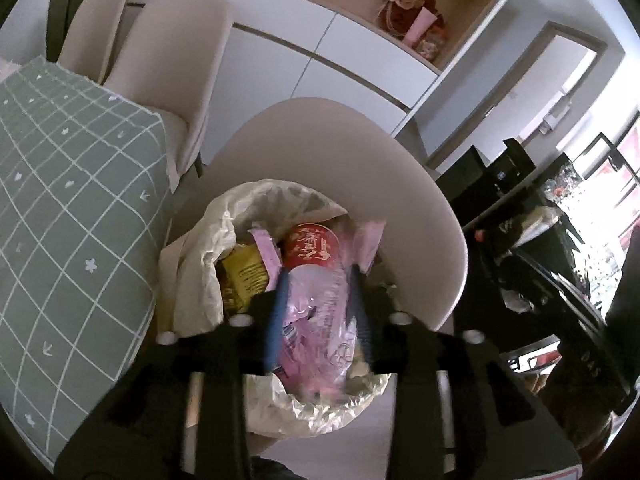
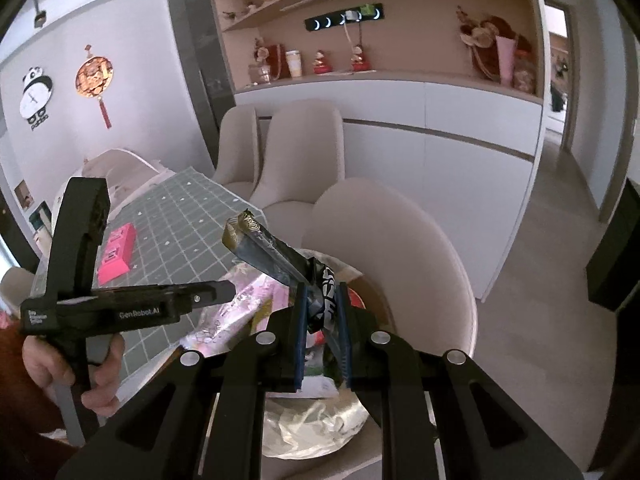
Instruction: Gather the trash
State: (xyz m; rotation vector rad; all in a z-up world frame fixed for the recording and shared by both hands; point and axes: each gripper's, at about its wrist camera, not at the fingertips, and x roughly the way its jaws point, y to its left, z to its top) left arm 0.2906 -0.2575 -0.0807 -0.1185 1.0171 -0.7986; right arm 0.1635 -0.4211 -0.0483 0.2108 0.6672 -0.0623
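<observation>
A bin lined with a pale plastic bag (image 1: 200,264) stands on a beige chair (image 1: 344,152) and holds several wrappers and a red can (image 1: 312,246). My left gripper (image 1: 318,280) is shut on a pink plastic wrapper (image 1: 316,320) right above the bin. In the right wrist view, my right gripper (image 2: 322,292) is shut on a dark blue and gold snack wrapper (image 2: 264,246), held over the bin (image 2: 320,428). The left gripper's body (image 2: 120,308) shows at the left there, with the pink wrapper (image 2: 244,304) beyond it.
A table with a green checked cloth (image 1: 64,208) lies left of the chair. A pink packet (image 2: 116,254) lies on the cloth (image 2: 180,216). Two more beige chairs (image 2: 296,152) stand behind. White cabinets with shelves (image 2: 440,128) line the wall. Dark equipment (image 1: 540,240) stands to the right.
</observation>
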